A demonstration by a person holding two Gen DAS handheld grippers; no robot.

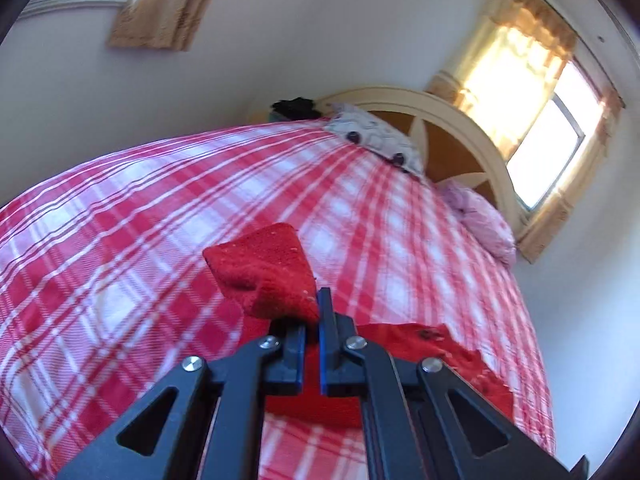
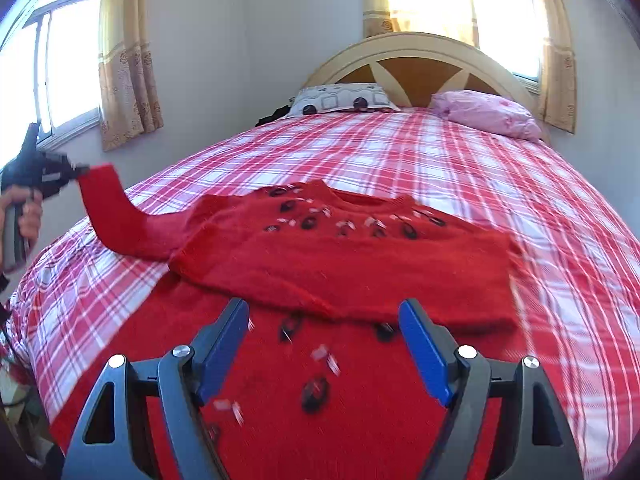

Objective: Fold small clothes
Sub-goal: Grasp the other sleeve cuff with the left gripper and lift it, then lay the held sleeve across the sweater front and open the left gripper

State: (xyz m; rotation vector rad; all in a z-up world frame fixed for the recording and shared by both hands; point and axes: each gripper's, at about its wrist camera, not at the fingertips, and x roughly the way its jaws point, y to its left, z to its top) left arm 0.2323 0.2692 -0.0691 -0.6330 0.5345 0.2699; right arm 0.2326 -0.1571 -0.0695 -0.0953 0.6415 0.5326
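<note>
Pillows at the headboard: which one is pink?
The pink pillow lies on the right; the other pillow on the left is white with grey squares and dark spots.

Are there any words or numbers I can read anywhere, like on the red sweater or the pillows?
None: no words, numbers or labels show in either view.
Fuzzy red knitted sweater: only dark oval and pale beads, no letters.
White patterned pillow: squares and dark round shapes, no writing.
Pink pillow: faint flower-like marks only.
Tan curtains: woven motifs, not text.
</note>
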